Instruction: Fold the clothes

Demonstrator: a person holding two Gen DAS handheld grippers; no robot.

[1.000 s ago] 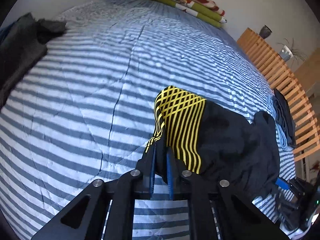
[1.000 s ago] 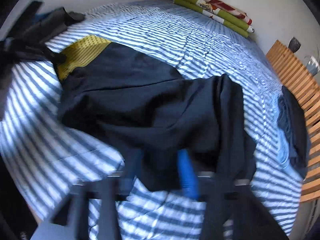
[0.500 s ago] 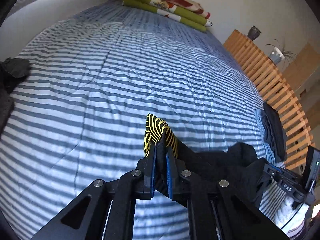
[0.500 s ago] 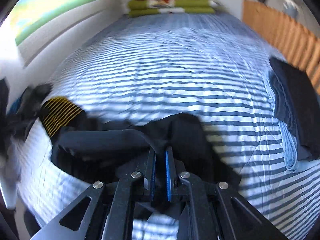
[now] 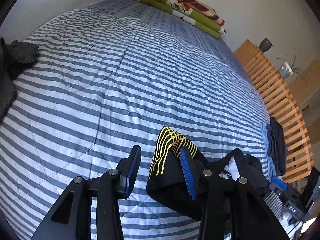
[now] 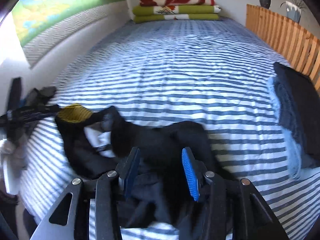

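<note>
Letting go of the black garment on the bed

Both my grippers are opening: the left gripper (image 5: 160, 172) has its jaws parted, with the yellow-striped corner (image 5: 170, 146) of the black garment (image 6: 160, 138) draped against one blue pad but no longer pinched; half a second ago both pairs of jaws were clamped tight on cloth. My right gripper (image 6: 162, 170) likewise stands parted over the dark fabric. The garment now lies bunched at the near edge of the striped bed (image 5: 120, 70), so this fold looks laid down, though I judge it needs smoothing. A folded stack (image 6: 296, 104) waits by the slatted rail.
</note>
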